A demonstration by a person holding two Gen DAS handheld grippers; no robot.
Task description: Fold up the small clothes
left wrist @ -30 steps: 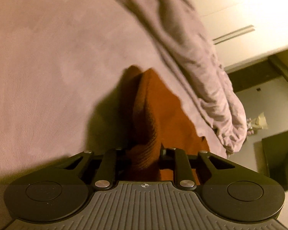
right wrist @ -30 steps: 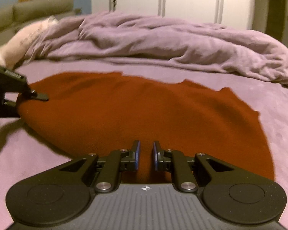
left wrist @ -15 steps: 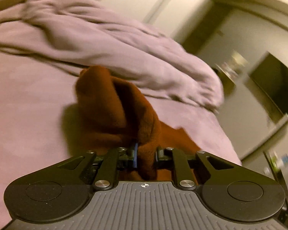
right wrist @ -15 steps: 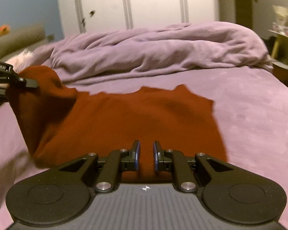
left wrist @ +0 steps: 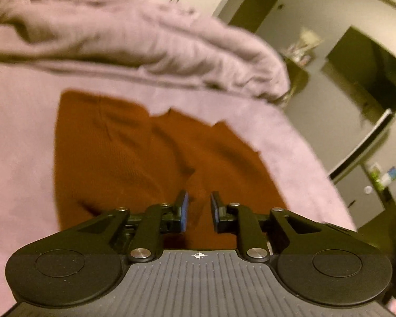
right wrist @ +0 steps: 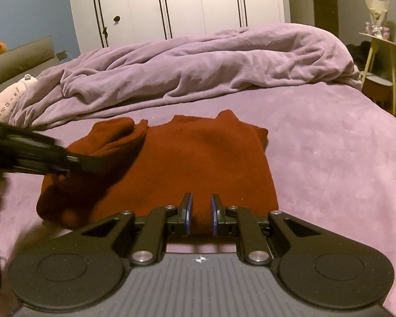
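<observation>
left hand-held gripper [left wrist: 199,208] is opening, releasing folded sleeve onto sweater [right wrist: 187,158] | right hand-held gripper [right wrist: 200,212] is hovering, jaws slightly apart, pinching nothing

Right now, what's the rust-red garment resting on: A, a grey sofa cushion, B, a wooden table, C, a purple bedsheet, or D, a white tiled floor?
C: the rust-red garment lies spread on the purple bedsheet, with the rumpled purple duvet piled beyond it and one side already folded over on the left.
</observation>
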